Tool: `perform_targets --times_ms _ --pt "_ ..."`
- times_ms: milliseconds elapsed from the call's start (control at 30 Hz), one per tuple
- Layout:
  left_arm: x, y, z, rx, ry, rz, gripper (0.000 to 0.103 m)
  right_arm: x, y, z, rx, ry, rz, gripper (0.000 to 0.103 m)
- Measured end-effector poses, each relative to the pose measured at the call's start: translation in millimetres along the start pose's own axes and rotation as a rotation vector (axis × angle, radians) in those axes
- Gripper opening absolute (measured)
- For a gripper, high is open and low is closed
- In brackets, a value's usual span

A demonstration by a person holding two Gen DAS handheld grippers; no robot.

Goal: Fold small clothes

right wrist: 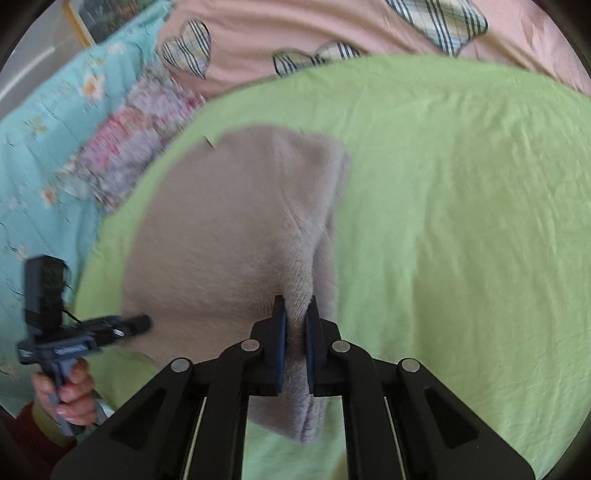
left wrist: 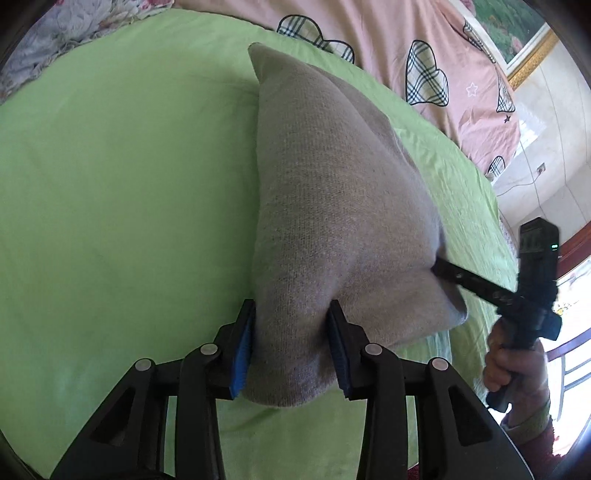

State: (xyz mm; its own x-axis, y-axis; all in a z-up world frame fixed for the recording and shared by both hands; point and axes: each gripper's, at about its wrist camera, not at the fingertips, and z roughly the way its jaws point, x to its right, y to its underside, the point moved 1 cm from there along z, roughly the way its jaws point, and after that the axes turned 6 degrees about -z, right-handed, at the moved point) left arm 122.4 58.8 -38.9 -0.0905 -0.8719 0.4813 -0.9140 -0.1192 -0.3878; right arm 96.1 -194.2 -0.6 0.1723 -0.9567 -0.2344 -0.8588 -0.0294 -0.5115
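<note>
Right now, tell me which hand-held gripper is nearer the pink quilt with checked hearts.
Neither clearly: both hand-held grippers clamp the near edge of the grey knitted garment, left and right, on the green sheet. The quilt lies beyond the garment's far end.

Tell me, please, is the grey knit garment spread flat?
No: the grey knit garment is bunched, its near edge pinched by both grippers above the green sheet.

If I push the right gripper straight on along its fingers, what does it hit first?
The right gripper is already shut on the grey garment; straight on lies more of that knit, then probably the green sheet beneath. Depth is unclear.
</note>
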Motion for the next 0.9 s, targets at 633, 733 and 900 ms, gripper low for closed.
perform_targets --times_ms 633,733,900 --pt "39.9 -10.9 1.8 0.011 -0.031 0.165 0.018 -50.2 2.8 -2.9 0.083 0.039 -0.001 0.026" --pt "28.2 -9.9 1.9 0.01 0.022 0.127 0.014 -36.0 10.9 4.9 0.084 0.016 0.012 0.023" --pt "19.8 -2.2 -9.0 0.019 0.065 0.074 0.013 -44.8 17.4 -10.9 0.109 0.028 -0.03 0.023"
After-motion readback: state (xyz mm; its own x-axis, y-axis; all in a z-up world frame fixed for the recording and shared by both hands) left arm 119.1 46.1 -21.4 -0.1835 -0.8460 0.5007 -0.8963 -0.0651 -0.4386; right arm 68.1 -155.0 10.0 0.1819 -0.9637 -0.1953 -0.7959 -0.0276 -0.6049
